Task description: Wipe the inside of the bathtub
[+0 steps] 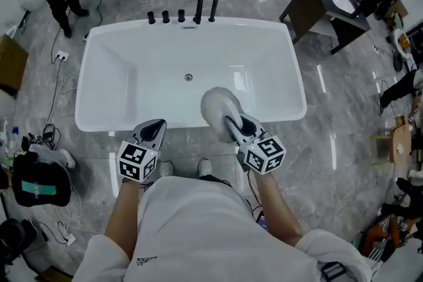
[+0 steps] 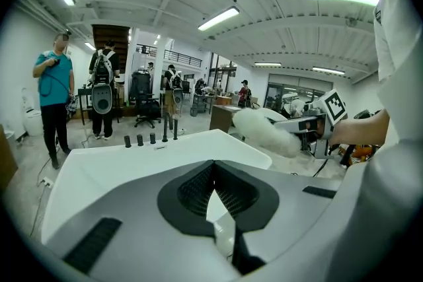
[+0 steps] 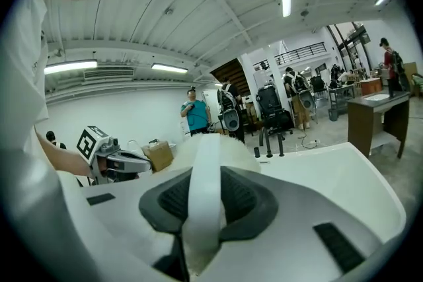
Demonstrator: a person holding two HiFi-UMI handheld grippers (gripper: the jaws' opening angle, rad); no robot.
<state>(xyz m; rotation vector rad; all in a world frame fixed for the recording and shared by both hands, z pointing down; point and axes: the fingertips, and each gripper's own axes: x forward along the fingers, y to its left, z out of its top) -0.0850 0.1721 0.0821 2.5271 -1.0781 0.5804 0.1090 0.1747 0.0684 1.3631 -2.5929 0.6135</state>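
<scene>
Right gripper (image 1: 231, 123) jaws closed tight on white handle (image 3: 203, 195) of fluffy white brush (image 1: 218, 107). Brush long axis runs from near rim of bathtub (image 1: 291, 49) toward far rim with taps (image 1: 182, 14); fluffy head points into bathtub, slightly left, over near inner wall, right of drain (image 1: 188, 77). Left gripper (image 1: 154, 130) just outside bathtub near rim, jaw tips together, nothing between.

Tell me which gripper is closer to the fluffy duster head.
Right. The right gripper is shut on the handle of the duster, its fluffy head just beyond the tips. The left gripper is shut, empty, apart to the left at the bathtub near rim.
</scene>
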